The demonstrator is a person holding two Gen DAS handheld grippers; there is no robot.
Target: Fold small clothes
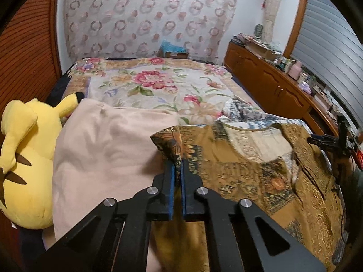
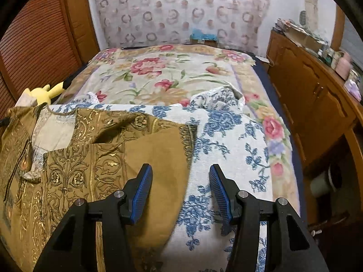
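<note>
A brown garment with gold and dark ornament (image 1: 249, 170) lies spread on the bed. My left gripper (image 1: 178, 162) is shut on its raised left corner, which sticks up in a fold above the blue pads. In the right wrist view the same brown garment (image 2: 95, 158) covers the left half, lying over a white cloth with blue flowers (image 2: 226, 140). My right gripper (image 2: 180, 170) hangs open above the brown garment's right edge, with nothing pinched between its blue pads (image 2: 143, 190).
A pink blanket (image 1: 104, 154) and a yellow plush toy (image 1: 25, 158) lie left of the garment. The floral bedspread (image 2: 172, 74) stretches to the patterned curtain. A wooden sideboard (image 1: 272, 86) loaded with items runs along the right of the bed.
</note>
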